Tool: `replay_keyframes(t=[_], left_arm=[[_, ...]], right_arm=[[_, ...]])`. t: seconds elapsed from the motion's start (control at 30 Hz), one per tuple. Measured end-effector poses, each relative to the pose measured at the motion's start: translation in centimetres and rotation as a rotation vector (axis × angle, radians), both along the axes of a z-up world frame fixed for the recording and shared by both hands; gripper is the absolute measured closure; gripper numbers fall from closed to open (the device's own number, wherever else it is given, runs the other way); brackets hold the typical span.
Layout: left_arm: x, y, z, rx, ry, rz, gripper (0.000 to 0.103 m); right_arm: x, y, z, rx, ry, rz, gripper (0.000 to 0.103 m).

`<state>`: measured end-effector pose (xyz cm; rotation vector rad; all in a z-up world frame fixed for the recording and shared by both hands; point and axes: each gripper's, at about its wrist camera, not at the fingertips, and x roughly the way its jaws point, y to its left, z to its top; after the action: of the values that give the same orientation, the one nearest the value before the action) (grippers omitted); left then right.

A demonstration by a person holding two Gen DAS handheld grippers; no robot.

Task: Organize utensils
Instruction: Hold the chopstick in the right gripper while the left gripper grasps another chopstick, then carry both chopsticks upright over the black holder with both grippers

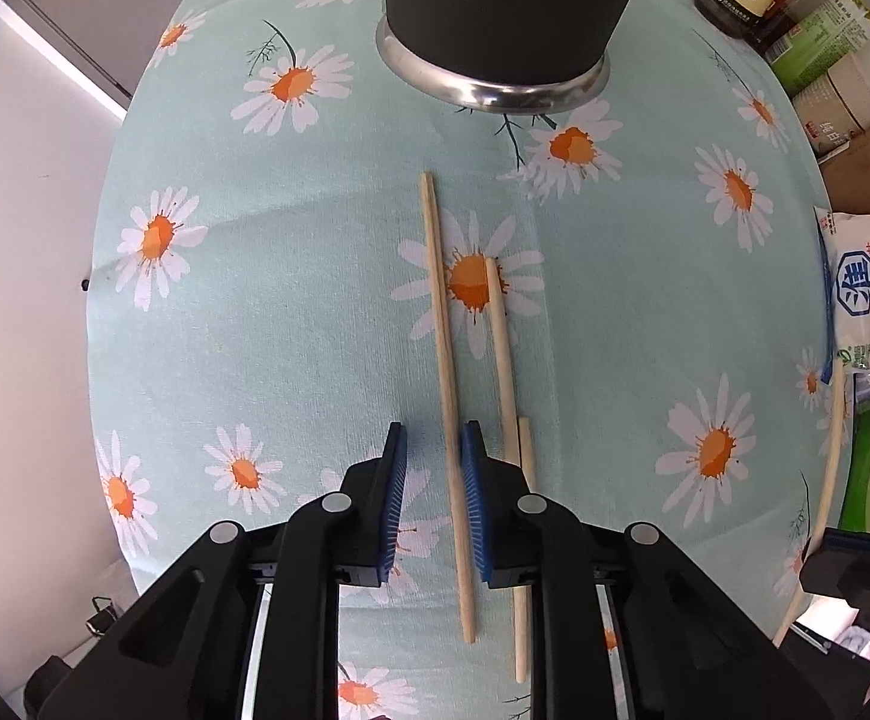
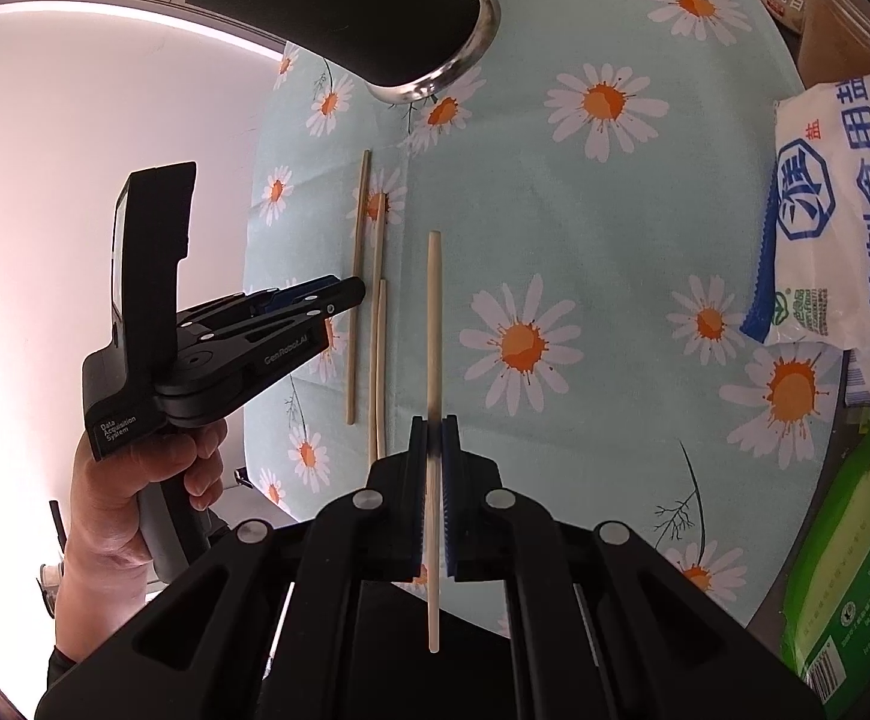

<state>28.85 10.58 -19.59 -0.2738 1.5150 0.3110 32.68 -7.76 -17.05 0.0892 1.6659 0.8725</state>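
Three wooden chopsticks lie side by side on the daisy tablecloth (image 1: 315, 300). My left gripper (image 1: 433, 450) is open, its blue pads on either side of the longest chopstick (image 1: 444, 360) without closing on it; it also shows in the right wrist view (image 2: 339, 291). Two more chopsticks (image 1: 504, 348) lie just right of it. My right gripper (image 2: 434, 438) is shut on a fourth chopstick (image 2: 433, 330), held above the cloth; this chopstick shows at the right edge of the left wrist view (image 1: 828, 468). A dark cup with a steel base (image 1: 495, 12) stands beyond the chopsticks.
A white salt bag (image 2: 843, 204) and a green packet (image 2: 855, 552) lie along the table's right side. Bottles and cartons (image 1: 795, 12) stand at the far right. The table's left edge drops off by a white wall (image 1: 27, 240).
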Motion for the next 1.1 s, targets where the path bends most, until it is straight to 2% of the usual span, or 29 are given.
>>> replay_keyframes(t=[0.17, 0.4, 0.6, 0.9, 1.1], left_arm=[[-0.1, 1.2, -0.1, -0.004, -0.010, 0.027, 0.099], [-0.3, 2.2, -0.1, -0.085, -0.052, 0.056, 0.099], [-1.5, 3.2, 0.5, -0.139, -0.103, 0.047, 0.099], [-3.6, 4.9, 3.8, -0.237, -0.224, -0.024, 0.099], [-4.3, 5.5, 8.1, -0.264, -0.309, -0.108, 0.099]], right_arm=[[0.2, 0.1, -0.2, -0.002, -0.004, -0.001, 0.098], [0.1, 1.1, -0.4, -0.030, -0.031, 0.009, 0.098], [-0.1, 2.8, 0.3, -0.069, -0.095, 0.000, 0.098], [-0.9, 6.2, 2.1, -0.123, -0.198, -0.081, 0.098], [-1.8, 8.6, 4.2, -0.123, -0.264, -0.110, 0.098]])
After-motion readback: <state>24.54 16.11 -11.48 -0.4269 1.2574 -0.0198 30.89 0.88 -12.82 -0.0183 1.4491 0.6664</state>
